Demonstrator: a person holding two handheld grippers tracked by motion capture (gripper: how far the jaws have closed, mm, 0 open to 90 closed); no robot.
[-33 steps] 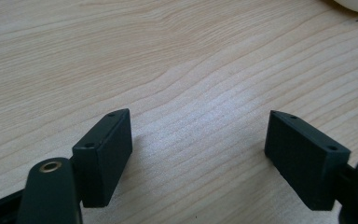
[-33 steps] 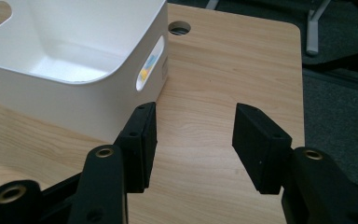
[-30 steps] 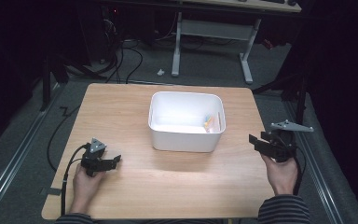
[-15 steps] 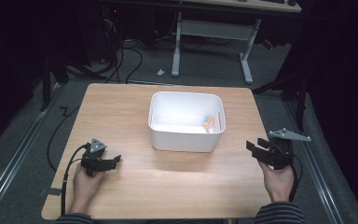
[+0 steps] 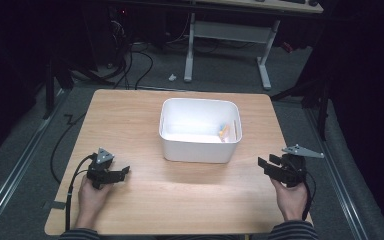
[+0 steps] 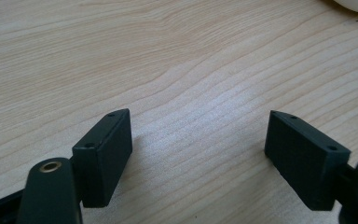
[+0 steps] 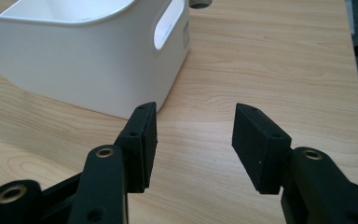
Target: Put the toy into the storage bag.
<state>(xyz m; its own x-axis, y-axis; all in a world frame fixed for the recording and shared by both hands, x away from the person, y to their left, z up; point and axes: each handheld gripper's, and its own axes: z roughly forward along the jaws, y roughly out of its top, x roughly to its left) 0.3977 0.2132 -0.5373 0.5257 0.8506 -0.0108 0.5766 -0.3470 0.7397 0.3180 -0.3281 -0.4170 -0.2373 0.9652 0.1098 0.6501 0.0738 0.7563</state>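
A white plastic tub (image 5: 200, 131) stands in the middle of the wooden table (image 5: 130, 115), with a small yellow-orange item (image 5: 224, 131) inside at its right wall. My left gripper (image 5: 122, 172) rests low at the table's front left, jaws open over bare wood (image 6: 198, 135). My right gripper (image 5: 266, 163) sits at the front right, pointing toward the tub. Its jaws (image 7: 193, 140) stand open with nothing between them, and the tub's handled end wall (image 7: 121, 60) lies just ahead.
The table's right edge (image 5: 285, 145) runs close beside my right hand. Beyond the far edge are a desk frame (image 5: 227, 35) and cables on the floor (image 5: 135, 60). Bare wood stretches between the two grippers.
My right gripper has sunk toward the table and drawn slightly nearer the front edge. The left gripper and the tub have stayed put.
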